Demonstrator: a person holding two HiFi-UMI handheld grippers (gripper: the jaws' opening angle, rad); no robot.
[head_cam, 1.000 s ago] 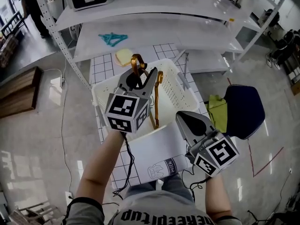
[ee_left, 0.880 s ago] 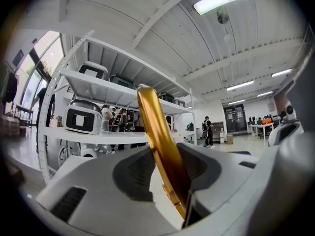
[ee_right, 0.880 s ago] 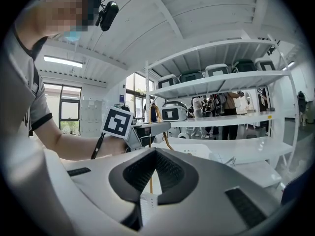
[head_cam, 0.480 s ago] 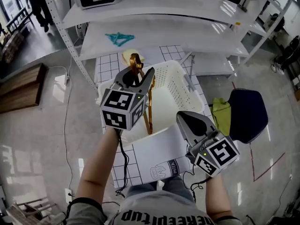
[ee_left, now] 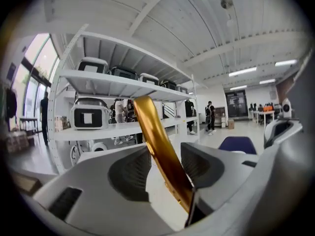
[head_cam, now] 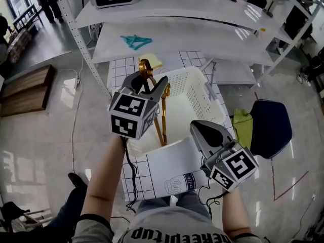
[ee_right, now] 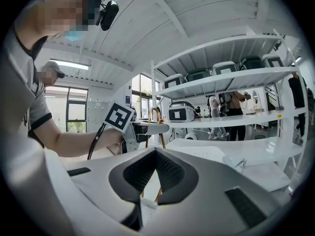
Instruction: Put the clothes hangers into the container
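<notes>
While left gripper jaws are opening | hanger between | over basket rim

Bright overhead light, floor glare, fisheye-warped edges

Gridded table, white basket, yellow cloth
</notes>
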